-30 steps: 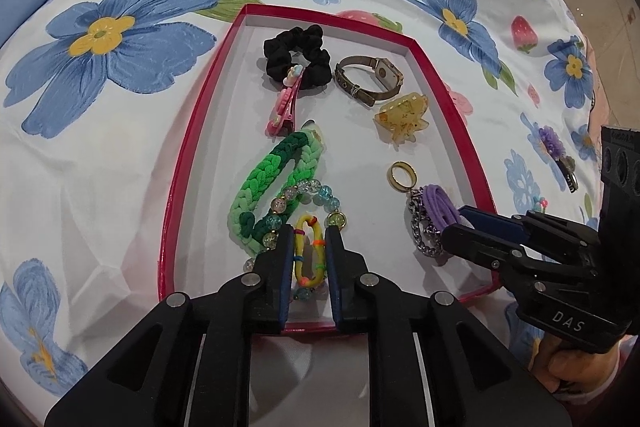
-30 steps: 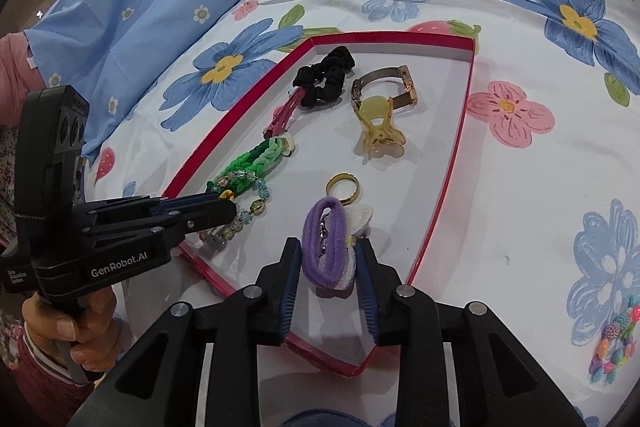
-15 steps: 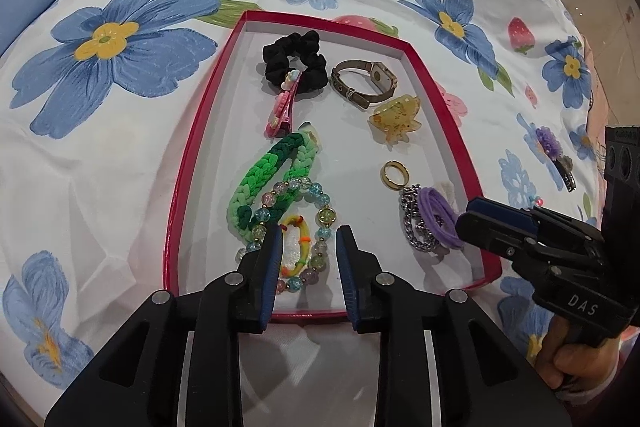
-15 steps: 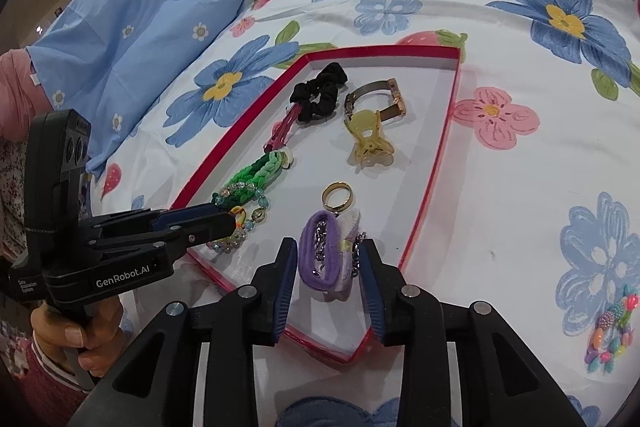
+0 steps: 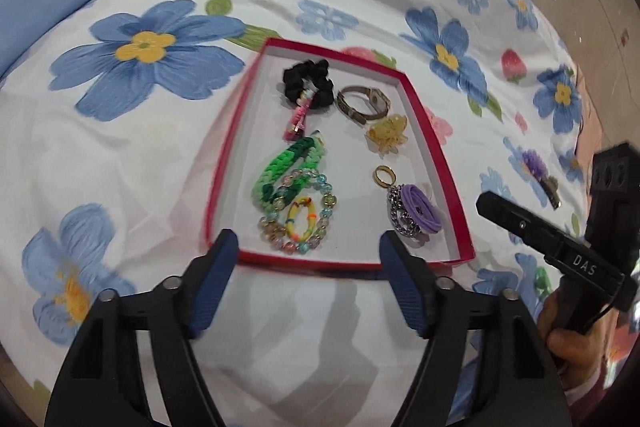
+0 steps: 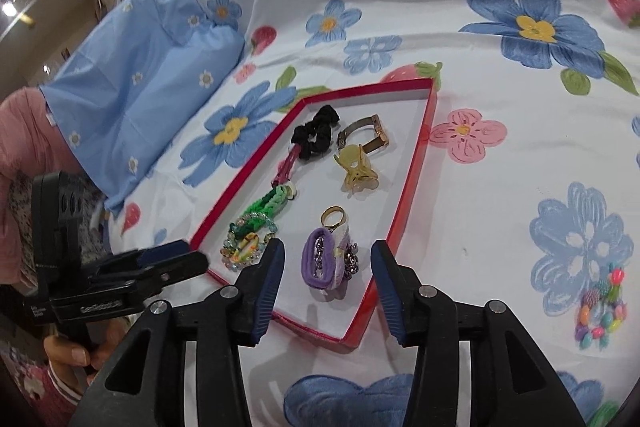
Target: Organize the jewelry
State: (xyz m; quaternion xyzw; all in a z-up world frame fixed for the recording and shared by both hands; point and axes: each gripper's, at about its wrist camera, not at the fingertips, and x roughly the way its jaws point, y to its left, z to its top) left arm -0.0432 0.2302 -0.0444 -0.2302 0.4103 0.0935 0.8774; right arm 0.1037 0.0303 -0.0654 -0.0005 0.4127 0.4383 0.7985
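A shallow red-rimmed tray (image 5: 432, 155) (image 6: 416, 155) lies on the floral bedspread. In it lie a black scrunchie (image 5: 308, 83), a watch (image 5: 362, 101), a yellow claw clip (image 5: 387, 135), a pink clip (image 5: 295, 123), a green braided band (image 5: 288, 167), a bead bracelet (image 5: 324, 187), a small yellow hair tie (image 5: 301, 223) (image 6: 247, 246), a gold ring (image 5: 383, 175), a chain (image 5: 398, 217) and purple hair ties (image 5: 420, 207) (image 6: 320, 259). My left gripper (image 5: 308, 279) is open and empty at the tray's near edge. My right gripper (image 6: 326, 281) is open and empty just behind the purple hair ties.
A colourful bead piece (image 6: 602, 307) lies on the bedspread right of the tray. A purple flower clip (image 5: 540, 173) lies beyond the tray's right side. A light blue pillow (image 6: 132, 99) sits at the far left. The right gripper's body (image 5: 560, 247) is beside the tray.
Both grippers have opened wide and pulled back. The left let go of the yellow hair tie inside the bead bracelet; the right let go of the purple hair ties on the chain.
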